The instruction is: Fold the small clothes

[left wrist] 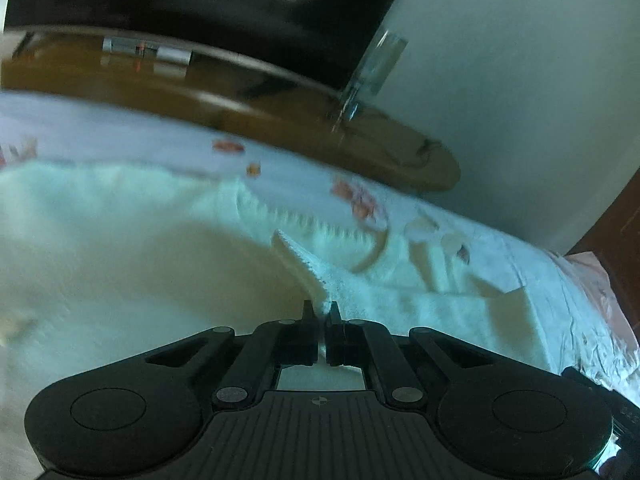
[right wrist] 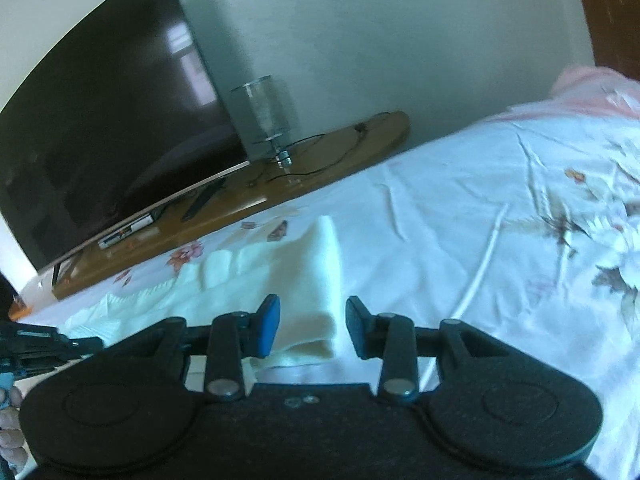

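A bed fills the room's near side, spread with a white sheet (right wrist: pixel 460 216) printed with faded flowers and creased into long wrinkles; a pink cover (right wrist: pixel 592 84) bunches at its far right corner. Past its far edge runs a wooden shelf (right wrist: pixel 332 152) against a pale wall (right wrist: pixel 380 40), carrying a dark TV (right wrist: pixel 104 120), a clear glass stand (right wrist: pixel 268 116) just beside the screen, and thin black cables trailing across the wood. Under the screen lies a small box with markings too blurred to read.

The garment (left wrist: pixel 140 248) — white and fuzzy — lies on the sheet before me. My left gripper (left wrist: pixel 322 312) is clamped tight on a raised fold of its edge. My right gripper (right wrist: pixel 312 320) stands partly apart, gripping nothing, with a folded corner of the garment lying below the gap between its fingers. At the right view's left edge, my other tool and fingers show.
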`<state>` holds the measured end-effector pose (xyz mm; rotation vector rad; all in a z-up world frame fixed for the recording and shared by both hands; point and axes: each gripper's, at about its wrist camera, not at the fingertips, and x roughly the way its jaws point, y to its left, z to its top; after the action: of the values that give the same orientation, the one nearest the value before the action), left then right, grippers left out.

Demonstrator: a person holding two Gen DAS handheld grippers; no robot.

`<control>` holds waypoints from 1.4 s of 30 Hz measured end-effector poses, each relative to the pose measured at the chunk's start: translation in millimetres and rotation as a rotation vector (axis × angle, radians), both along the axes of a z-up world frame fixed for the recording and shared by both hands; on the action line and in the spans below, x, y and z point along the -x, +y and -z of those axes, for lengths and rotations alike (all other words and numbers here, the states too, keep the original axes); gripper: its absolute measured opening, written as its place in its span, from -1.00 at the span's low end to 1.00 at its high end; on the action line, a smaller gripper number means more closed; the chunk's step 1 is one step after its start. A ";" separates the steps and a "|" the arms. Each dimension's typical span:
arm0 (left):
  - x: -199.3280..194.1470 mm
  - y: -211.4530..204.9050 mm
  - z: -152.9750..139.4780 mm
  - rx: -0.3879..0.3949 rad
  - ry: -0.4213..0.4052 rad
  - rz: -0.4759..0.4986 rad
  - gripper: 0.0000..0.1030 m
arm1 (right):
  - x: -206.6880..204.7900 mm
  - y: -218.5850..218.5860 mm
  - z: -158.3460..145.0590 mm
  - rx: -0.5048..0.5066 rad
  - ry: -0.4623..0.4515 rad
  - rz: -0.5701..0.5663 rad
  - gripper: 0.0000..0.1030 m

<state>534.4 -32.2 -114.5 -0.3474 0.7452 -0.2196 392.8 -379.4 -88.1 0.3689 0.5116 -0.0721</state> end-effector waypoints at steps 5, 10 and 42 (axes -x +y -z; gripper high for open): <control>15.0 42.1 -14.4 -0.043 -0.037 -0.044 -0.94 | -2.9 0.9 6.2 -0.010 0.025 -0.030 -0.27; 19.5 81.2 -4.8 -0.059 -0.013 -0.106 -0.94 | -13.1 17.7 16.8 -0.011 0.069 -0.104 -0.27; 26.3 97.5 29.7 -0.174 0.002 -0.111 -0.93 | -34.8 47.0 28.2 0.127 0.130 -0.205 -0.60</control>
<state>508.1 65.3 -144.1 -0.2227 0.7386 -0.0487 427.6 -332.5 -116.3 0.1870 0.6678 0.0700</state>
